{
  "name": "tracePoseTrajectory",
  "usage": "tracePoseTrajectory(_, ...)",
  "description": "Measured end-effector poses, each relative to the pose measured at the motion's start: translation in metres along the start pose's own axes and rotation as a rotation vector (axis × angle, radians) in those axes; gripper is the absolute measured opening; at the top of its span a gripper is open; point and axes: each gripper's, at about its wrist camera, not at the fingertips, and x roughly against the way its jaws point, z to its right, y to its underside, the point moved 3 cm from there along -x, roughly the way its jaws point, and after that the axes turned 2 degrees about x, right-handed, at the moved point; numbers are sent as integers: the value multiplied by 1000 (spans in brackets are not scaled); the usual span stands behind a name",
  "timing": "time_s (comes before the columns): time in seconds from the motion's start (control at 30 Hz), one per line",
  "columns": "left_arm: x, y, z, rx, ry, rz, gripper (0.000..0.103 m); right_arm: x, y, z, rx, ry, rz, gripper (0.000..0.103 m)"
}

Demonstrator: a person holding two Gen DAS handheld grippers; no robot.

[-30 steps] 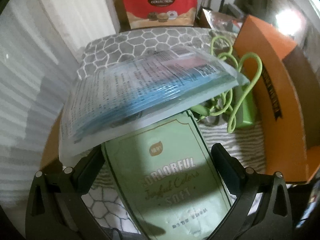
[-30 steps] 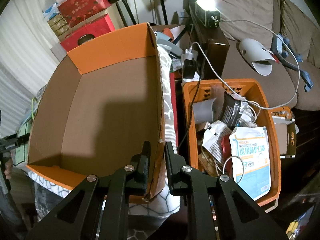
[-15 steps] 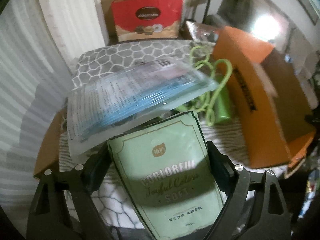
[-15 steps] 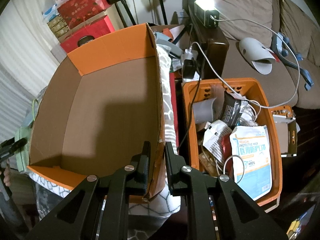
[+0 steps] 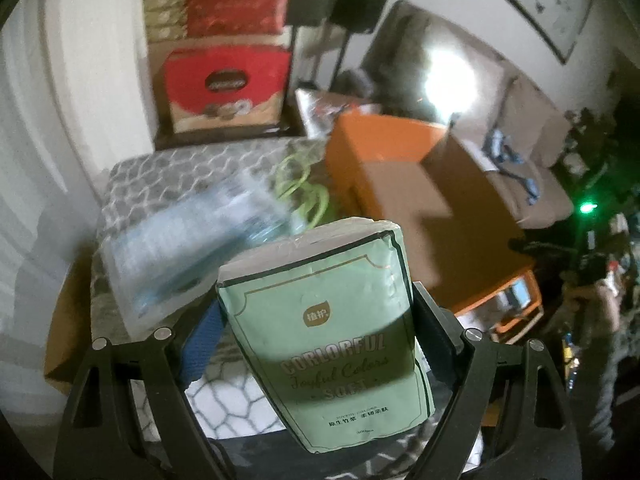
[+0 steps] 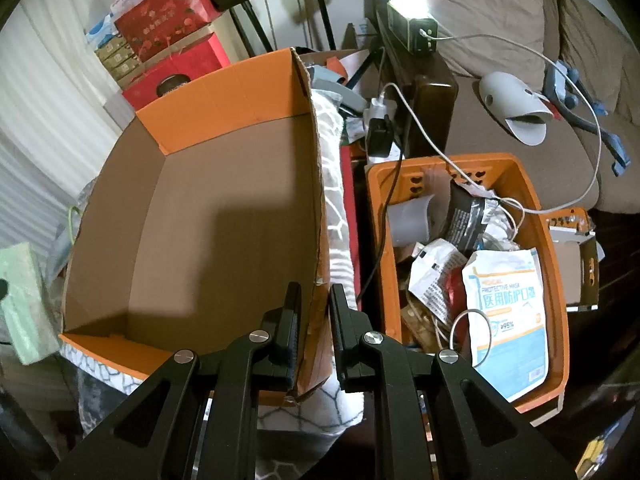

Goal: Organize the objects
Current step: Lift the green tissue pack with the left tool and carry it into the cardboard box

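Observation:
My left gripper is shut on a green tissue pack and holds it lifted above the patterned cloth. The pack also shows at the left edge of the right wrist view. A clear bag of blue masks and a green cord lie behind it. My right gripper is shut on the right wall of the empty orange cardboard box, which also shows in the left wrist view.
An orange plastic basket full of packets and cables stands right of the box. Red gift boxes are stacked at the back by the curtain. A brown sofa with a white lamp lies at the far right.
My left gripper has lifted the green tissue pack off the cloth and turned right toward the orange box. My right gripper stays clamped on the box wall.

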Motion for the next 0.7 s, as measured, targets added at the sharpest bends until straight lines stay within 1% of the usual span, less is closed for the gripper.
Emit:
tracePoseTrajectory(0.13, 9, -18, 21, -15, 54, 19, 85, 0, 0, 0, -1, 0, 0, 13)
tracePoseTrajectory(0.27, 5, -38, 45, -49, 49, 32, 85, 0, 0, 1, 0, -1, 0, 13)
tracePoseTrajectory(0.5, -17, -64, 84, -74, 89, 0, 85, 0, 0, 1, -2, -3, 1, 13)
tracePoseTrajectory(0.7, -52, -78, 118, -90, 107, -56, 85, 0, 0, 1, -3, -4, 2, 13)
